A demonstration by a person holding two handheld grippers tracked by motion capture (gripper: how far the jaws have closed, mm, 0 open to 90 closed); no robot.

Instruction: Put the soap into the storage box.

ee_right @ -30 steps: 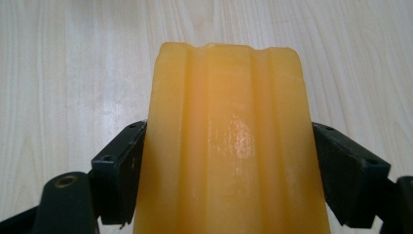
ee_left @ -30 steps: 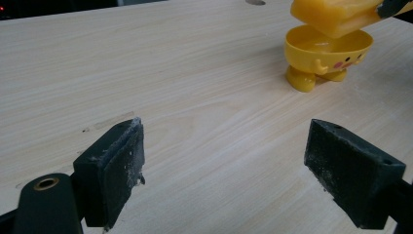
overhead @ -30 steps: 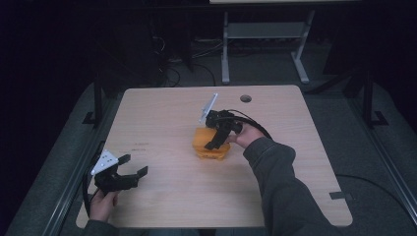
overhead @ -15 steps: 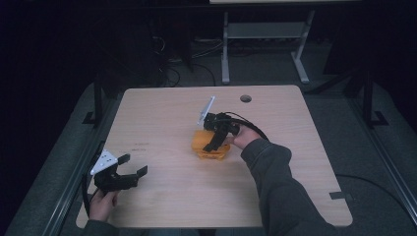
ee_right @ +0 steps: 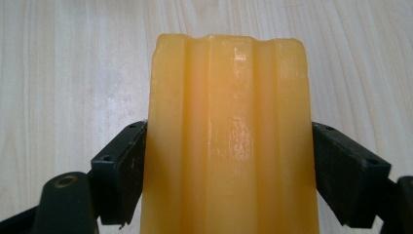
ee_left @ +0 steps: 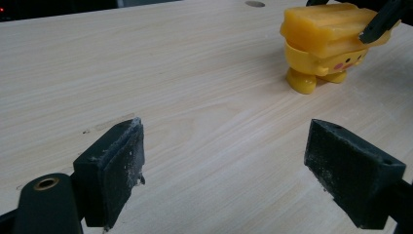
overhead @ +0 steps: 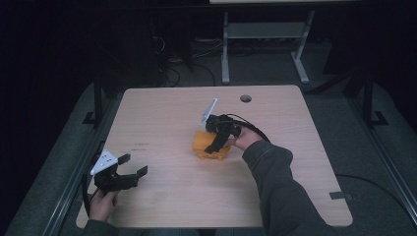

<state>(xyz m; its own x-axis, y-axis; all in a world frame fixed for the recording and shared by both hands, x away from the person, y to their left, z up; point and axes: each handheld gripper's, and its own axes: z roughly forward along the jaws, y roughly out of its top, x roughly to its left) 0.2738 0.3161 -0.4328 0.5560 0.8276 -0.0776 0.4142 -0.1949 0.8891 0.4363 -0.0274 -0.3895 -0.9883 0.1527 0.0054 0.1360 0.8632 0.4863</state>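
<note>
Barely shifting since a second ago, our right gripper [overhead: 219, 140] is closing its jaws on the yellow toy [overhead: 205, 146] at centre frame on the table [overhead: 162, 113], while our left gripper [overhead: 129, 168] is idling spread at lower left, so we judge the grasp settling before a lift.

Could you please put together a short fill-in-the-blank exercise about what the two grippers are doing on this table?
1. The right gripper has its jaws around the ____ toy.
2. The left gripper holds ____.
3. The toy stands on the wooden ____.
4. The left gripper's jaws stand ____.

Missing words: yellow; nothing; table; open
</note>
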